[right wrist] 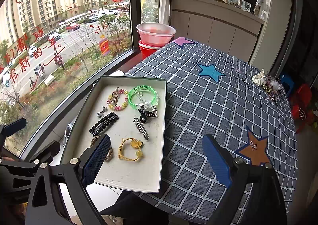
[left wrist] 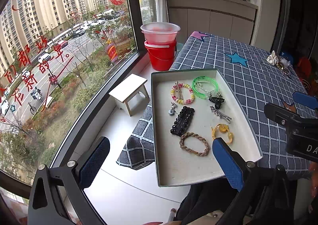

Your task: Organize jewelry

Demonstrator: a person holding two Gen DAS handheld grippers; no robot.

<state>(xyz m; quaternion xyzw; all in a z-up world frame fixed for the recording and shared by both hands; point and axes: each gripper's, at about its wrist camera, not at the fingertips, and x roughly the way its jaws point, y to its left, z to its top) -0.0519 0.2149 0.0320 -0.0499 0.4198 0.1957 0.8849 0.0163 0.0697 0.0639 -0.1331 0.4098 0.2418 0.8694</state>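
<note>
Lying ahead of open tongs point(right wrist: 156, 158) — jewelry tray point(right wrist: 162, 135)

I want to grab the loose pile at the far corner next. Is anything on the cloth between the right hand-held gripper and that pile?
Nothing visible. The right hand-held gripper is open, and between it and the pile lies only bare checked cloth with flat star patches. The tray of jewelry sits off to the left, outside that path.
</note>
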